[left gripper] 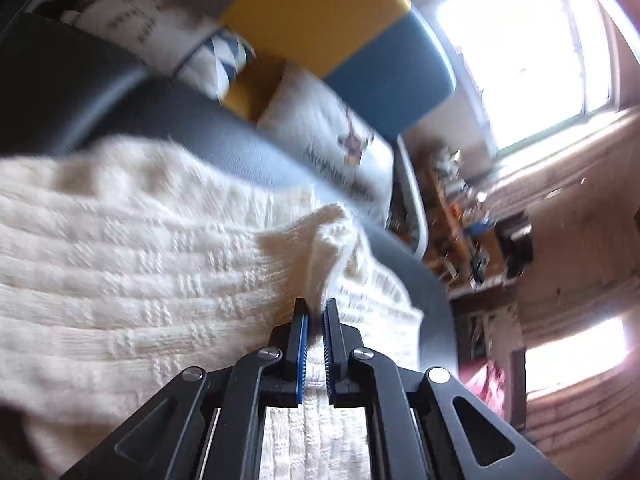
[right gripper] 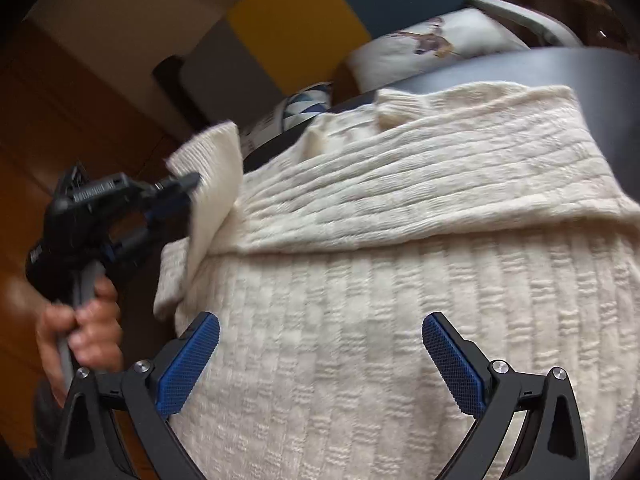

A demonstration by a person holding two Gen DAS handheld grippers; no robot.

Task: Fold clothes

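While the left tool [left gripper: 315, 308] pinches a ribbed cream knit sweater [right gripper: 400, 300], right tool [right gripper: 320, 336] spread apart above it.

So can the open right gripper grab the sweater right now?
Probably yes. The right gripper hangs wide open just above the cream knit sweater, with nothing between its blue pads and the fabric. The left gripper, shut on a sleeve, is off to one side.
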